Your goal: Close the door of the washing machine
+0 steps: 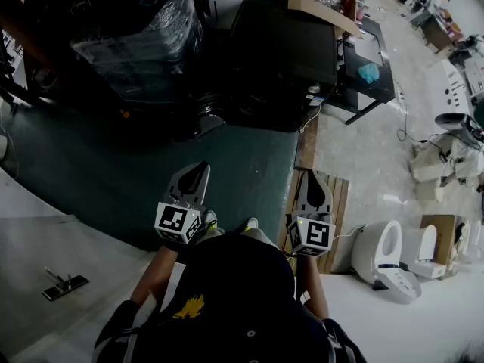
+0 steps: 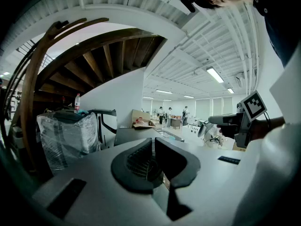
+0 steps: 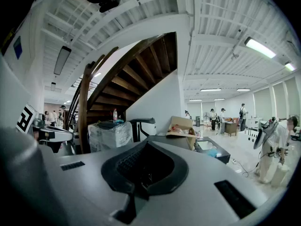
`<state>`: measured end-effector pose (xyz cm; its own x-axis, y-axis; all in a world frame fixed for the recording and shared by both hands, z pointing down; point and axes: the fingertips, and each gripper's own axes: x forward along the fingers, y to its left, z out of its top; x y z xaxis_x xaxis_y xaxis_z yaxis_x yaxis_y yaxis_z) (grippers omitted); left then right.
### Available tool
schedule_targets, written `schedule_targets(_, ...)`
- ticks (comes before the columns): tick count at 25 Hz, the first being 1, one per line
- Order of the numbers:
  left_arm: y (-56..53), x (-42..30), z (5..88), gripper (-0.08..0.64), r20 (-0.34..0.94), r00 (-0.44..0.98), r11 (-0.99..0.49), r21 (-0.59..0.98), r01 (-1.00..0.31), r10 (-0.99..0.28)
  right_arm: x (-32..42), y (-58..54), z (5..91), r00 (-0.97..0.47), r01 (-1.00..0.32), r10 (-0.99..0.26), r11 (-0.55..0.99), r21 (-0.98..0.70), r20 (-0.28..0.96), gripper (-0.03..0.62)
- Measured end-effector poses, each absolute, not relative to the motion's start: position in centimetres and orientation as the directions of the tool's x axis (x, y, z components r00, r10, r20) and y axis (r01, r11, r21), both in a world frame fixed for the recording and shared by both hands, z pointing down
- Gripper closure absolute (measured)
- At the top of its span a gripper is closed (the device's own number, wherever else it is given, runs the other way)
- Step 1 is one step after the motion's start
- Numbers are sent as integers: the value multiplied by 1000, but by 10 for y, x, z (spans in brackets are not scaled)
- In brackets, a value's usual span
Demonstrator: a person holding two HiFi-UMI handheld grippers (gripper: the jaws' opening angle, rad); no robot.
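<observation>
Both grippers were held low and roughly level in front of the person, over the dark green floor mat (image 1: 151,165). The left gripper (image 1: 200,166) had its fingers drawn together, with only a thin slit between them and nothing held. The right gripper (image 1: 311,175) likewise had its fingers closed on nothing.

What appeared to be the washing machine (image 3: 146,131) was a white appliance with dark curved trim. It stood well ahead of both grippers, between a film-wrapped bundle (image 1: 140,32) and a dark cabinet (image 1: 283,55). The identification is not certain, and its door could not be made out from this position.

In my judgement such a door would be rigid, hinged and light to swing, though the latch would need a firm last push. Any glass or plastic panel should not be struck. The best contact would be closed fingers against the outer rim, on the side away from the hinge.

Containers:
- An open cardboard box (image 1: 321,6) sat on the cabinet and held reddish packaged items that could not be identified.
- The wrapped bundle carried a bottle (image 3: 114,114) on top.
- A low dark bench (image 1: 378,89) beside the cabinet held a teal object (image 1: 368,72).
</observation>
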<state>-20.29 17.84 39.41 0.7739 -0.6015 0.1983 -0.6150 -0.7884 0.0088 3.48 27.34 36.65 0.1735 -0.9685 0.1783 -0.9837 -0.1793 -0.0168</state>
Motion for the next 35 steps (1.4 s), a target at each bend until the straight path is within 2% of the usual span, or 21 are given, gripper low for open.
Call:
schedule_targets(4,191,-181,397,525,179,755,-763,33,-646,-631,60,275,371,136,-990,-973,-142,-22,187,566)
schedule_targets(9,197,-164,418,525,249,699,-711,54,-702,-671,81,278,385,137,-989,-969,-146,-32,204,566)
schedule_targets(14,186,-154,409,525,177,652,-655,50,-754,-737,109,275,390,189,-978,-958,-203,-42,216,566)
schedule_targets(18,177,-139,395,525,175,676,-686,4,-727,-716,110,267,401,95,-994,-955,-106,-26,282,565)
schedule_targets(22,187,-127,402,525,190,685,-701,-24,-713,-704,111,285,429,85,-994,-939,-103,-38,333,561)
schedule_targets(28,184,-150,384,525,207,619,-643,-73,-763,-758,62,264,436,-88,-991,-936,48,-124,341,563)
schedule_targets(35,191,-178,391,525,237,562,-592,-75,-802,-792,32,244,443,-186,-979,-927,148,-140,326,563)
